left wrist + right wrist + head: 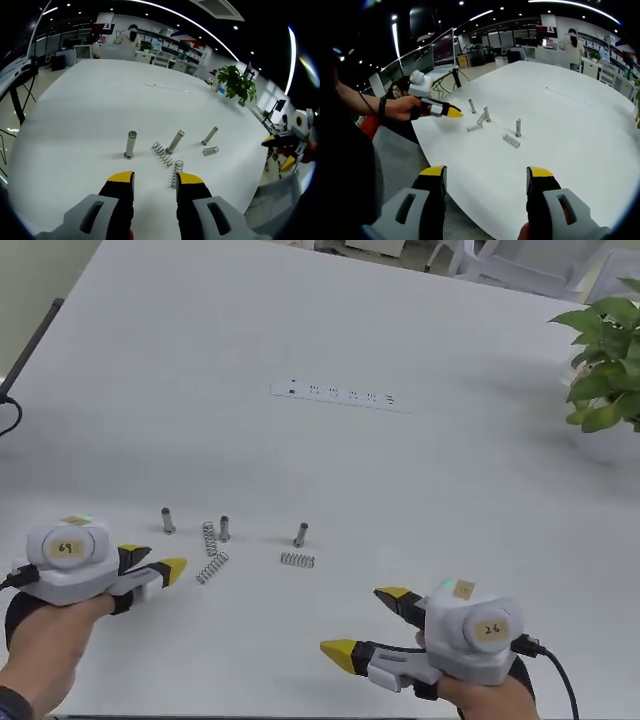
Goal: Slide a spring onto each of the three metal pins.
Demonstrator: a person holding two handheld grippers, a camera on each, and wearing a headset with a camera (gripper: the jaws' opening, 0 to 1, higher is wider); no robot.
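Jaws on the left gripper (155, 560) are standing a modest way apart, gripping nothing, with their yellow tips pointing rightward. That gripper is hanging low over the white surface (430, 490), to the left of the middle pin (224, 529) and nearer the person.

The middle pin is standing upright. The left pin (168, 521) is standing upright a little to its left, and the right pin (300, 534) is standing somewhat farther to its right. All three are bare.

The first spring (209, 538) is lying just beside the middle pin on its left, its length running away from the person. The second spring (212, 567) is lying slantwise, just nearer the person than the middle pin. In the left gripper view it is lying just beyond the right-hand jaw tip. The third spring (297, 560) is lying crosswise to the right of the middle pin and a little nearer the person.

The right gripper (365, 621) is being held well to the right of the middle pin and much nearer the person, close to the near edge of the surface. Its jaws are spread wide and are holding nothing.

A white power strip (335, 394) is lying flat far beyond the middle pin. A potted plant (605, 370) is standing well beyond the middle pin and far to its right.
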